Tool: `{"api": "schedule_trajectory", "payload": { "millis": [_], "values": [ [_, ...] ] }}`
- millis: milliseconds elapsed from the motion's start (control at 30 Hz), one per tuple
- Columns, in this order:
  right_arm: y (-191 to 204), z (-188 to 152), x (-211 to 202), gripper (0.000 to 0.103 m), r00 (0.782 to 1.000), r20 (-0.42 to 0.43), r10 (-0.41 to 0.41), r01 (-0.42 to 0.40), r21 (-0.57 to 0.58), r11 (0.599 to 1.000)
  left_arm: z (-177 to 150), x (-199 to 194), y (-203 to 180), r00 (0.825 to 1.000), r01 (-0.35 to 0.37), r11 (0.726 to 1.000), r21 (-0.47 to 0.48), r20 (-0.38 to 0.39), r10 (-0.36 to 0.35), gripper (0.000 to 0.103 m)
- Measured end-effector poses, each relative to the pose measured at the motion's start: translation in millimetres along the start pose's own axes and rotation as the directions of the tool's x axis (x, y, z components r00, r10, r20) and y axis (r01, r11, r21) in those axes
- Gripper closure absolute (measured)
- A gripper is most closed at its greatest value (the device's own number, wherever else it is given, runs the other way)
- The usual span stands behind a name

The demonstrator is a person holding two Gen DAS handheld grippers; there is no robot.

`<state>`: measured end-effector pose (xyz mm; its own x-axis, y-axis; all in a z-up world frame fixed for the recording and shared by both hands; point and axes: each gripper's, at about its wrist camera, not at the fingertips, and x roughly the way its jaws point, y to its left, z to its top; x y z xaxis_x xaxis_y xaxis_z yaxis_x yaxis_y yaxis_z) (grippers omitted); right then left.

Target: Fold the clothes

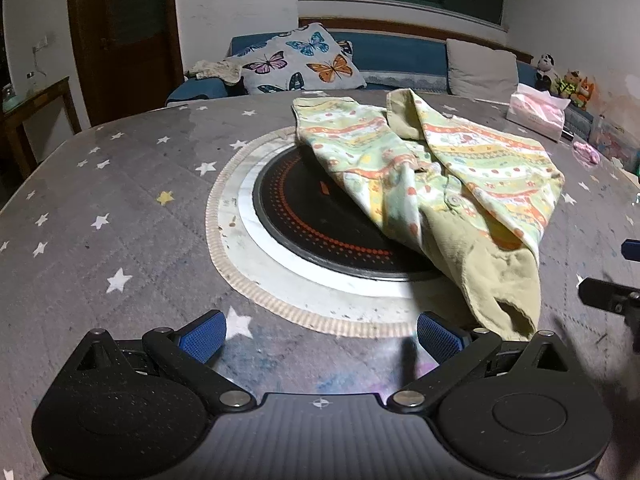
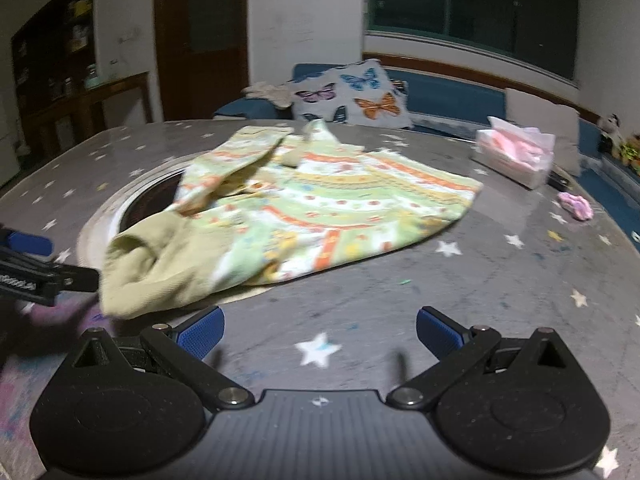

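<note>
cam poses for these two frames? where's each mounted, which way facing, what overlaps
Left wrist: on the left gripper, low over the star-print table, facing the patterned garment and sofa; its open blue fingers show.
Right wrist: on the right gripper, facing the garment from its right; open fingers show.
Shared: garment, tissue box, butterfly pillow; each glimpses the other gripper.

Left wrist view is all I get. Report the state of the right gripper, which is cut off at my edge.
Observer: The right gripper is open and empty, over bare star-printed grey tabletop, just short of the green floral garment with khaki lining.
Operator: Name its nearest grab point.
Observer: The khaki cuff lies just ahead and left of its left finger.
Operator: Say where my left gripper sits from there.
Observer: The left gripper has its tip close beside that cuff; blur hides whether they touch.
</note>
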<state>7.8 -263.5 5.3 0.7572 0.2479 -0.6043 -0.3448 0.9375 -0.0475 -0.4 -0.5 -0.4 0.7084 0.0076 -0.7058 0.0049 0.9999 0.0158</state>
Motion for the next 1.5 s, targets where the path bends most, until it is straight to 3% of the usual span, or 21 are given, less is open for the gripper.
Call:
{"api": "schedule_trajectory", "payload": {
  "millis": [100,167,400,1500],
  "values": [
    [-2,-1,0,0.000,1.000,-0.005,-0.016,0.016,0.020,1.000,-2,0,-2,1.000,0.000,1.000,0.001,0.000,0.000,0.000],
    [19,-1,-1,0.000,0.998,-0.005,-0.060,0.059,-0.015,0.998,-4,0,-3,1.000,0.001,1.000,0.001,-0.001,-0.001,0.000],
    [14,-8,3,0.000,0.997,-0.042,0.062,-0.062,-0.007,0.998,-10,-1,-8,1.000,0.002,1.000,0.004,-0.001,-0.002,0.000],
    [41,-6,18,0.000,0.994,-0.082,0.076,-0.082,-0.074,0.994,-4,2,-4,1.000,0.017,1.000,0.003,-0.003,-0.017,0.000]
  ]
}}
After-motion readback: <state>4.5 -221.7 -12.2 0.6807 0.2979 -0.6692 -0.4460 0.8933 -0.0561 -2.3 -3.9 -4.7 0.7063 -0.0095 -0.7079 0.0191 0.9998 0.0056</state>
